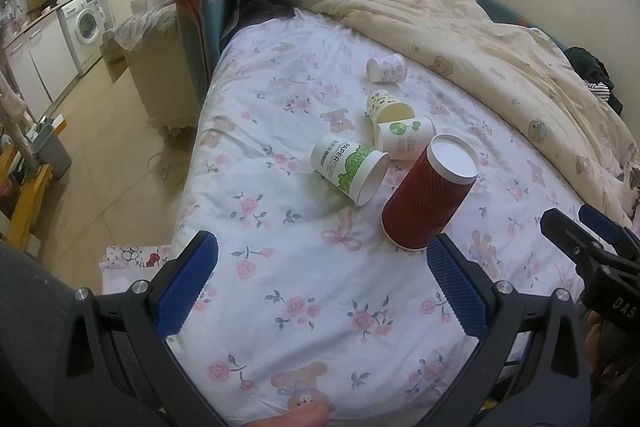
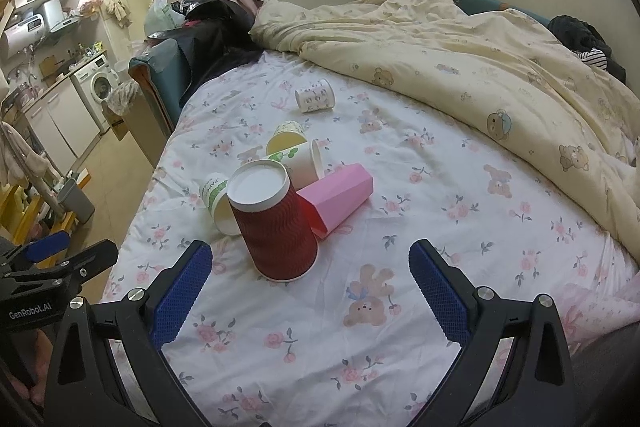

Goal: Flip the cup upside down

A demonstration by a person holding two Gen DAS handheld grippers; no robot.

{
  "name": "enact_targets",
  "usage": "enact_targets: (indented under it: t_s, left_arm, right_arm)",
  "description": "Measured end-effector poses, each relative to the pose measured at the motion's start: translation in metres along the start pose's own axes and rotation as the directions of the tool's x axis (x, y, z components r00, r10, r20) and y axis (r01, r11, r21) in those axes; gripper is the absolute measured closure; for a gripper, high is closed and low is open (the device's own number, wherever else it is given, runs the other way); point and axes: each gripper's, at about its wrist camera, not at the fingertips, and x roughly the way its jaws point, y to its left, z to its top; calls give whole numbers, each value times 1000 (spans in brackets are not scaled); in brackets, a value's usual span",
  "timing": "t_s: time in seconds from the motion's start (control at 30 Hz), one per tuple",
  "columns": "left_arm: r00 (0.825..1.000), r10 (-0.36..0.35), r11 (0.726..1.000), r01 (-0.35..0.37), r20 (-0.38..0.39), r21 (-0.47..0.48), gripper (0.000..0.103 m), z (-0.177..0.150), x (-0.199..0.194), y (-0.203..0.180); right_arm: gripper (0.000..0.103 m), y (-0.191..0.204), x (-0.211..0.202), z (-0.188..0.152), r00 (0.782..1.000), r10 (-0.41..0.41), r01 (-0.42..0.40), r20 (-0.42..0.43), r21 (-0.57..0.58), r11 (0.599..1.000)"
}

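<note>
We are over a bed (image 2: pixel 360 347) with a floral sheet, a cream duvet (image 2: pixel 460 75) bunched at the far side. Both our left gripper (image 1: pixel 320 291) and right gripper (image 2: pixel 310 293) are spread wide and empty, low over the sheet, short of the cups. The red ribbed paper cup (image 2: pixel 276 223) already stands mouth-down, white base up, just ahead of the right gripper and slightly to its left; from the left gripper it lies ahead and to the right. Its long axis is near upright. Behind it, on their sides, lie the pink cup (image 2: pixel 340 199), green-printed PAPERCUPS cup (image 1: pixel 348 167) and other paper cups. We judge the right gripper marginally nearer and better aligned.
</note>
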Motion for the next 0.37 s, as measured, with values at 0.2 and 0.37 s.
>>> enact_targets:
  t_s: [0.2, 0.37]
  left_arm:
    - [1000, -1, 1000, 1, -4, 2, 0, -1, 2, 0]
    - [1000, 1, 1000, -1, -14, 0, 0, -4, 4, 1]
  right_arm:
    - [2, 0, 0, 0, 1000, 2, -2, 0, -2, 1000]
    - [2, 0, 0, 1, 1000, 4, -4, 0, 0, 1000]
